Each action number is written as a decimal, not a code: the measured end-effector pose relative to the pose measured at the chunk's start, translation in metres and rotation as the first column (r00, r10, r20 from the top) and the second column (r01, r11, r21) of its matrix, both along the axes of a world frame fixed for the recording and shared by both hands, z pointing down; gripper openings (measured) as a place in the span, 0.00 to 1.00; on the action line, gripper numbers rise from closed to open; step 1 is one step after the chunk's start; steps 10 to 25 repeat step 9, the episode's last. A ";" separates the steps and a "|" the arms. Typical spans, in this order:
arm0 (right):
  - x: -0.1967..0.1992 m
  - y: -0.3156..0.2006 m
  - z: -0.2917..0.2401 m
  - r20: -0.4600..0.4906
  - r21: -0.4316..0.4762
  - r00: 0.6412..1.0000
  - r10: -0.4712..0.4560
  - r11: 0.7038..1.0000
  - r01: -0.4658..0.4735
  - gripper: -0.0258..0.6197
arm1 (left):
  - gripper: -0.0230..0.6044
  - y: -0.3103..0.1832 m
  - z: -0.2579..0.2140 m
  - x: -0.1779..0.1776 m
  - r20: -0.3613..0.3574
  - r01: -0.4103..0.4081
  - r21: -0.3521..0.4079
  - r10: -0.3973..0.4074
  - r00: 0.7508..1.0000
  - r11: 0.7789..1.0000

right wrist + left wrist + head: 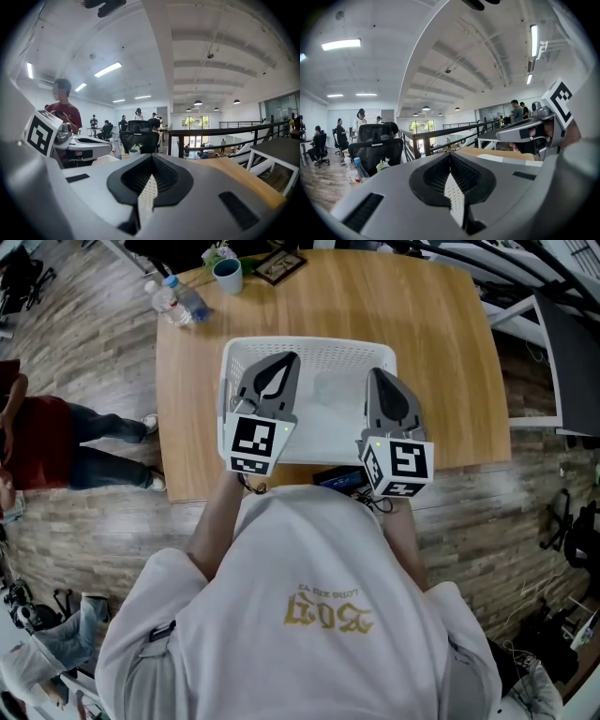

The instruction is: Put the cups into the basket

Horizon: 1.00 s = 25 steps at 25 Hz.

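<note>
A white-and-teal cup (228, 276) stands at the table's far left corner; in the right gripper view the cup (134, 151) shows just over the jaws. The white slatted basket (309, 357) sits in the middle of the wooden table, and I see no cup inside it. My left gripper (281, 362) hovers over the basket's near left part, shut and holding nothing. My right gripper (378, 379) hovers over the near right part, also shut and holding nothing. Both point almost level towards the table's far side. In each gripper view the pads meet: left gripper (450, 157), right gripper (151, 159).
Two water bottles (178, 301) lie or stand left of the cup, and a dark picture frame (279, 265) is at the far edge. A dark small object (337, 479) rests at the table's near edge. A person in red (37, 442) stands left of the table.
</note>
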State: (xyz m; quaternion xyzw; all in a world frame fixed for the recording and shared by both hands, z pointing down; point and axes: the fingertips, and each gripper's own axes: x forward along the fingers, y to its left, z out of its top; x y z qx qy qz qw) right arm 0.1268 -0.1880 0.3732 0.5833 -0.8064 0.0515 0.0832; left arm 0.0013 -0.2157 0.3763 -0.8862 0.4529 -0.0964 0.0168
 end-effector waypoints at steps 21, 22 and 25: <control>0.001 0.002 0.000 0.009 -0.003 1.000 0.001 1.000 -0.001 0.06 | 0.05 0.002 0.002 0.003 0.003 -0.010 -0.004 0.010 1.000 1.000; 0.001 0.002 0.000 0.009 -0.003 1.000 0.001 1.000 -0.001 0.06 | 0.05 0.002 0.002 0.003 0.003 -0.010 -0.004 0.010 1.000 1.000; 0.001 0.002 0.000 0.009 -0.003 1.000 0.001 1.000 -0.001 0.06 | 0.05 0.002 0.002 0.003 0.003 -0.010 -0.004 0.010 1.000 1.000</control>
